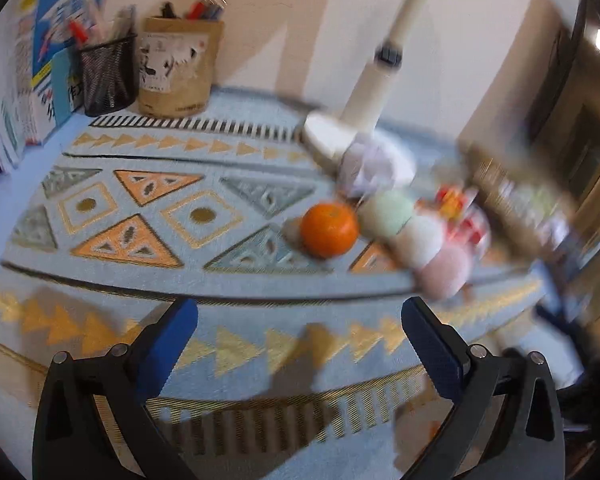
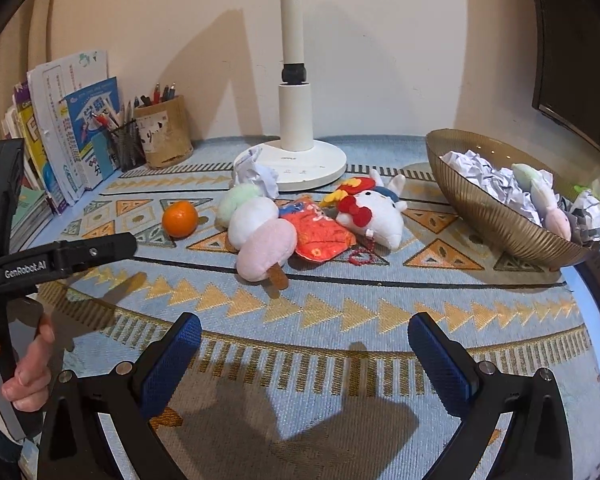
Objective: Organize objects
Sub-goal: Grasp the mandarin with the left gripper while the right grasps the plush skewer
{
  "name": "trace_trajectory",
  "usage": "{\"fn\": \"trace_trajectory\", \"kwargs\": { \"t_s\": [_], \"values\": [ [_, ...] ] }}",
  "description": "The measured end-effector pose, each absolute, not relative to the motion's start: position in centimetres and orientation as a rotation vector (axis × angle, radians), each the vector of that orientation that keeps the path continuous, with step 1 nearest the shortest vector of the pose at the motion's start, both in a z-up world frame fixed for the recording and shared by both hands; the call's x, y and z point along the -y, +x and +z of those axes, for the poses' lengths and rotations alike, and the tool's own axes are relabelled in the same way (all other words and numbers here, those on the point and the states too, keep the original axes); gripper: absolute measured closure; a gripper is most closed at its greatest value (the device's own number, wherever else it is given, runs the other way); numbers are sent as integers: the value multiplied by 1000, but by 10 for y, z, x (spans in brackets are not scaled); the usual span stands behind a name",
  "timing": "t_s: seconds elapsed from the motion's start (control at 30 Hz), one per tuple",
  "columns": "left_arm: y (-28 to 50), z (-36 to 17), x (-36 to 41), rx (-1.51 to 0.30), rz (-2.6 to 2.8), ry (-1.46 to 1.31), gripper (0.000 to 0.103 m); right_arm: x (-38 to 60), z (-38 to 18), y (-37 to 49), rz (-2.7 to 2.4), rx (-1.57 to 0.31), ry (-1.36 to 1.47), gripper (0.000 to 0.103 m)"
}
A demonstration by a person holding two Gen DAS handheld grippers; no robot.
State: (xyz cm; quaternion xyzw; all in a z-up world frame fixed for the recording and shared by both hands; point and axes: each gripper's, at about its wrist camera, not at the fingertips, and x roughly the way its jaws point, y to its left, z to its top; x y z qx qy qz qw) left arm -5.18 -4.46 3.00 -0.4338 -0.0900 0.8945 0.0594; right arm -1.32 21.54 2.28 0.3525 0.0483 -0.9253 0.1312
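Clutter only partly cleared. Bowl (image 2: 496, 216) at the right of the desk (image 2: 340, 320) already holds crumpled paper (image 2: 484, 178) and what looks like a second pastel plush — the far rim hides part of it, so not certain.

Left out on the patterned cloth: orange (image 2: 179, 219) to the left; dumpling-stick plush (image 2: 256, 232) in green, white and pink just right of it; red pouch (image 2: 320, 232) touching the plush; white cat plush (image 2: 374, 216) beside the pouch; one paper ball (image 2: 256, 174) against the lamp base (image 2: 296, 164). Pen cups (image 2: 162, 136) and books (image 2: 60, 136) stand at the back left, apparently in place.

Right gripper (image 2: 304, 348) — jaws spread wide, empty, low over the front of the desk, well short of the toys. Left gripper (image 1: 300, 332) also spread and empty, aimed toward the orange; its view is smeared on the right side. A hand (image 2: 24, 364) grips the left tool's handle.

Judgement: early-to-middle; five loose items remain to sort.
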Motion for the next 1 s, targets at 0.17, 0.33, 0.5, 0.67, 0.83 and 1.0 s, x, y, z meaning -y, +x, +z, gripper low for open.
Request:
{"fn": "trace_trajectory", "kwargs": {
  "t_s": [0.17, 0.33, 0.5, 0.67, 0.83, 1.0],
  "values": [
    [-81, 45, 32, 163, 2702, -1265, 2, -209, 37, -22, -2573, -152, 1073, 0],
    [-115, 31, 22, 177, 2654, -1245, 18, -176, 41, -52, -2582, -392, 1083, 5],
    [-116, 23, 25, 256, 2631, -1210, 35, -155, 17, -85, -2554, -524, 1129, 25],
    [-116, 22, 20, 225, 2640, -1236, 67, -149, 1, -100, -2521, -501, 1146, 51],
    [-103, 34, 19, 200, 2683, -1143, 68, -141, 8, -77, -2517, -550, 1053, 59],
    [-79, 47, 9, 207, 2632, -1174, 68, -169, 23, -43, -2542, -389, 1088, 59]
  ]
}}
